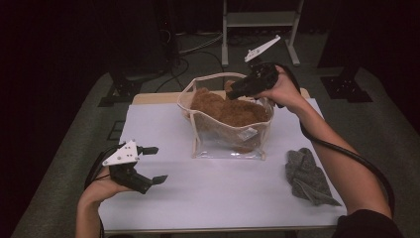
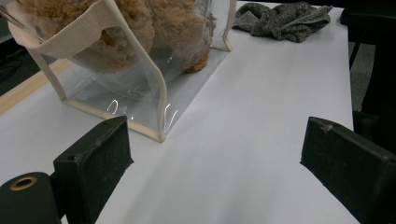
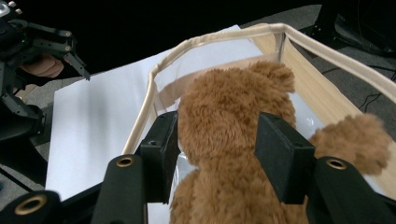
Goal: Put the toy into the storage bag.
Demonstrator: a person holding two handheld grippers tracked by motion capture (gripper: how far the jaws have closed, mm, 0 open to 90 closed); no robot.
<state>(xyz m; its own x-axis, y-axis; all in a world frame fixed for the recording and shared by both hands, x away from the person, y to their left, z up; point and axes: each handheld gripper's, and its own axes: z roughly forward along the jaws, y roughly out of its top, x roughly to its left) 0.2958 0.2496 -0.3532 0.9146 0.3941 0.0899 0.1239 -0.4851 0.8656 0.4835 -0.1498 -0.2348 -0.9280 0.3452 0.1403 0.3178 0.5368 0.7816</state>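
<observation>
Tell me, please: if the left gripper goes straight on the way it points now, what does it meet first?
Probably the clear bag holding the teddy bear. The left gripper is open, with bare table ahead; depth is hard to judge.

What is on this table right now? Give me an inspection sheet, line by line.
Surface: white table top, wooden strip along its far edge.
Job's things: brown teddy bear lying inside a clear bag with cream trim, which stands upright.
Clutter: crumpled grey cloth to the right of the bag, apart from it.
Grippers: left gripper open, hovering near the table's left edge, holding nothing; right gripper open over the bag, with the bear's head between its jaws.
Cables: black cable trailing along the right forearm; loose cables on the floor beyond.
Surroundings: dark room, grey floor, metal stand behind the table.
</observation>
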